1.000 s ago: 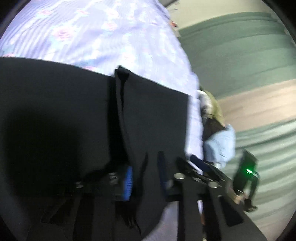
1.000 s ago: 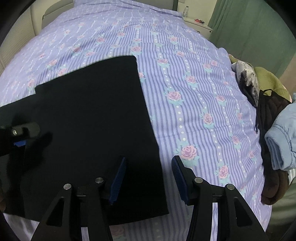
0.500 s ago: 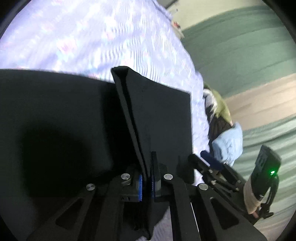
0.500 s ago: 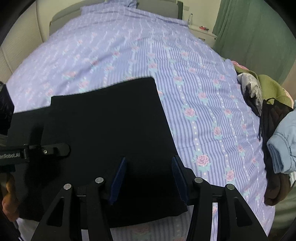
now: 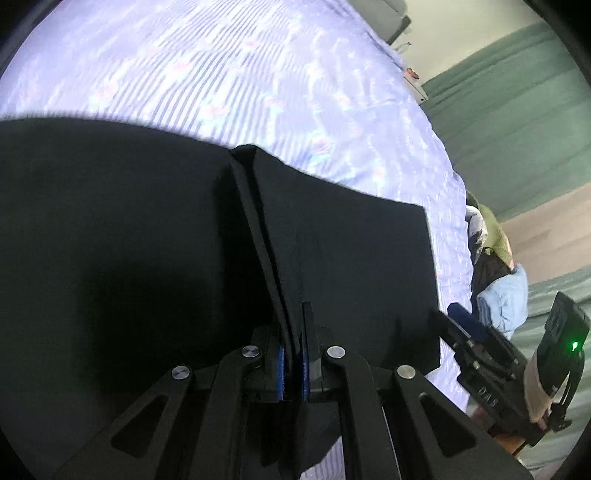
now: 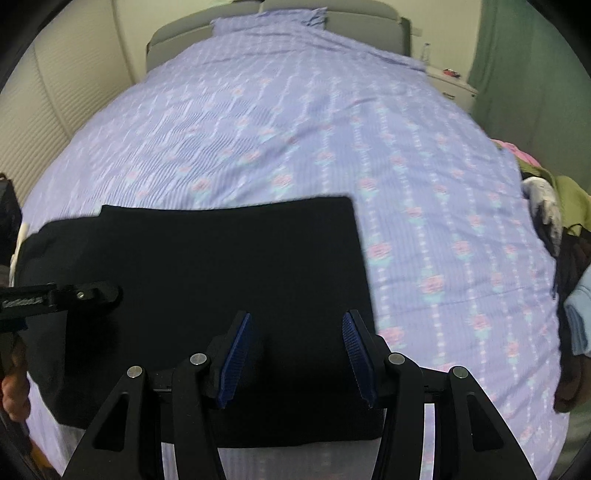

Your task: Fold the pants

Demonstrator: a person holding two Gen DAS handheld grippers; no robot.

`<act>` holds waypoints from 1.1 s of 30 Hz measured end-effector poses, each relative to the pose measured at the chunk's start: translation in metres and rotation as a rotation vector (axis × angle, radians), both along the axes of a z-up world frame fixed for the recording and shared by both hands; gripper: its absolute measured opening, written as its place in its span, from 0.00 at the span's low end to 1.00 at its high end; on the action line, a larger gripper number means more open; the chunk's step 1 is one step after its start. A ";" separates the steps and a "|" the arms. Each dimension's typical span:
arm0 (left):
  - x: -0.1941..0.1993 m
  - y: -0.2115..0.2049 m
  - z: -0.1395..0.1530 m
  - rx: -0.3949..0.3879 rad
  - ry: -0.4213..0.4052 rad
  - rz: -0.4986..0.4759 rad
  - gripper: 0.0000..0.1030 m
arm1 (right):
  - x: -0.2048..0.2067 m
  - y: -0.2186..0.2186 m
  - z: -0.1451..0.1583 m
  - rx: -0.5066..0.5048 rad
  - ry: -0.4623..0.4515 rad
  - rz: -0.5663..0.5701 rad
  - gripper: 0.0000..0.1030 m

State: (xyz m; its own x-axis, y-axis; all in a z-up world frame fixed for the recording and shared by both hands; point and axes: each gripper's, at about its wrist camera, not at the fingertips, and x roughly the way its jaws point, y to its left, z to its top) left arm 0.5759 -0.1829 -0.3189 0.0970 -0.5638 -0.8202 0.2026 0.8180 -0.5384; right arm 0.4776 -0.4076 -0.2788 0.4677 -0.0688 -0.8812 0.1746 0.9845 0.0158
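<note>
Pants: black pants (image 6: 207, 280) are laid flat on the striped floral bedspread (image 6: 303, 122), at the near end of the bed; a raised fold (image 5: 266, 236) is drawn up from the cloth.
Left gripper: the left gripper (image 5: 291, 363) is seen clamped on that fold, with blue pads pressed against the fabric from both sides.
Right gripper: the right gripper (image 6: 295, 354) is held above the near right part of the pants, fingers half spread, nothing pinched between the blue pads (image 6: 236, 354).
Edges: the far hem is seen as a straight line across the bedspread; the right edge ends just beyond the right gripper's outer finger; the near edge lies close to the bed's foot.
Open room: a wide bare stretch of bedspread is left beyond and to the right of the pants.
Right margin: a clothes pile (image 6: 565, 236) is heaped at the bed's right edge, well apart from the pants.
Left wrist view only: the pinched fold and the closed pads.
Right wrist view only: the headboard (image 6: 332, 11), the whole outline of the pants, and the left gripper's finger entering from the left.
</note>
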 end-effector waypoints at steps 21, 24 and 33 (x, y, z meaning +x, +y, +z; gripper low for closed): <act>-0.080 0.088 0.104 0.334 -0.448 0.215 0.81 | -0.014 0.099 0.051 -0.027 -0.070 0.058 0.71; -0.101 0.141 0.117 0.299 -0.508 0.307 0.85 | -0.017 0.140 0.065 0.006 -0.119 0.110 0.74; -0.119 0.293 0.106 0.325 -0.403 0.425 0.85 | -0.022 0.277 0.078 -0.012 -0.147 0.261 0.74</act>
State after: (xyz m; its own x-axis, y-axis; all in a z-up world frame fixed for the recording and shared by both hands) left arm 0.4569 0.1096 -0.2128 0.5903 -0.1393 -0.7951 -0.0394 0.9788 -0.2008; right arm 0.4552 -0.1305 -0.2007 0.5936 0.0612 -0.8025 -0.0882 0.9960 0.0108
